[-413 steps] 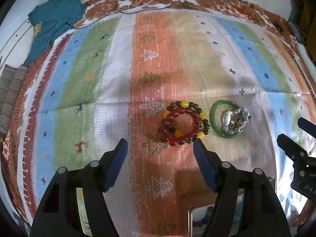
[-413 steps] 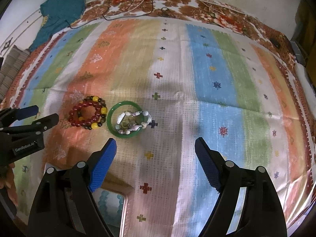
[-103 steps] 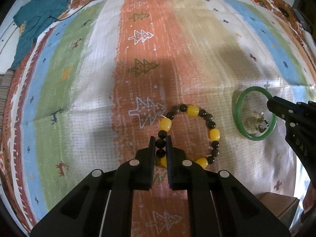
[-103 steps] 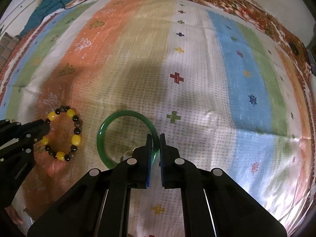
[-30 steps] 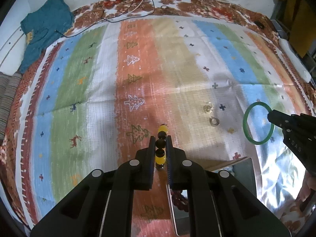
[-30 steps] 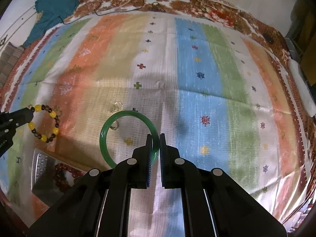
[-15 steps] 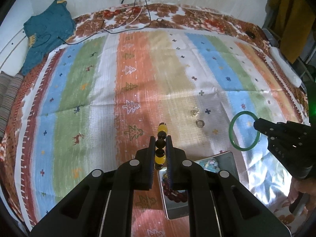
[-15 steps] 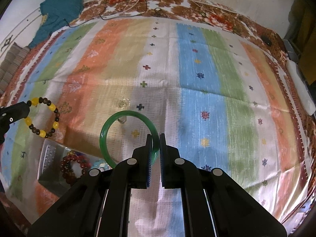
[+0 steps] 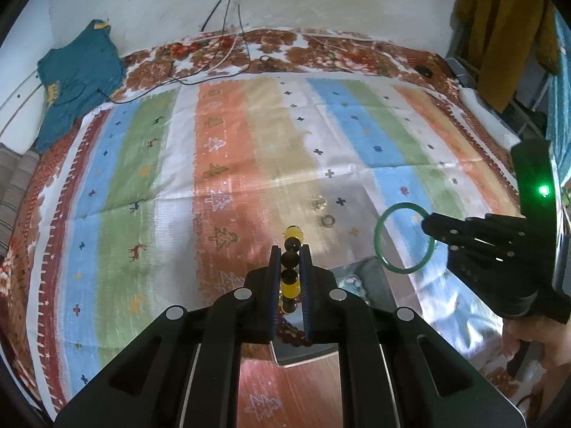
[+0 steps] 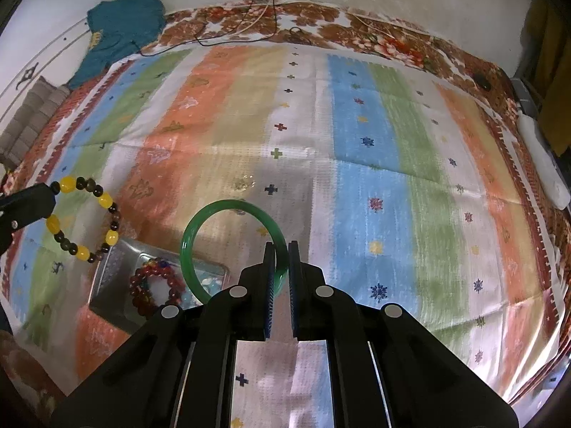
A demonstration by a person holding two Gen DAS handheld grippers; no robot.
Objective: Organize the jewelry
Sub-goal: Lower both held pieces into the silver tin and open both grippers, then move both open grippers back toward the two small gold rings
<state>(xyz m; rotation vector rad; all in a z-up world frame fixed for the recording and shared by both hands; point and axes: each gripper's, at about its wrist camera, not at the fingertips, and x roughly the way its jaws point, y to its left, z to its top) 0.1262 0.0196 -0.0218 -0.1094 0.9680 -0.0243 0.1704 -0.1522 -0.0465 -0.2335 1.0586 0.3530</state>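
Observation:
My left gripper [image 9: 289, 249] is shut on a yellow and dark bead bracelet [image 9: 292, 237] and holds it in the air above a metal tray [image 9: 371, 274]. The bracelet hangs as a full ring in the right wrist view [image 10: 84, 219], left of the tray [image 10: 114, 267]. My right gripper [image 10: 282, 249] is shut on a green bangle [image 10: 189, 246], held above the tray's right part; it also shows in the left wrist view [image 9: 383, 249]. A red bead bracelet [image 10: 142, 285] and pale beads [image 10: 208, 281] lie in the tray.
Two small rings [image 9: 326, 220] [image 9: 317, 203] lie on the striped cloth [image 9: 249, 142] beyond the tray. A teal garment [image 9: 78, 75] lies at the far left. Cables [image 9: 228, 53] run along the far edge. A white bar [image 10: 542, 164] lies at the right edge.
Both grippers have risen and pulled back with their bracelets. The tray with the red bracelet has come further into view beneath them.

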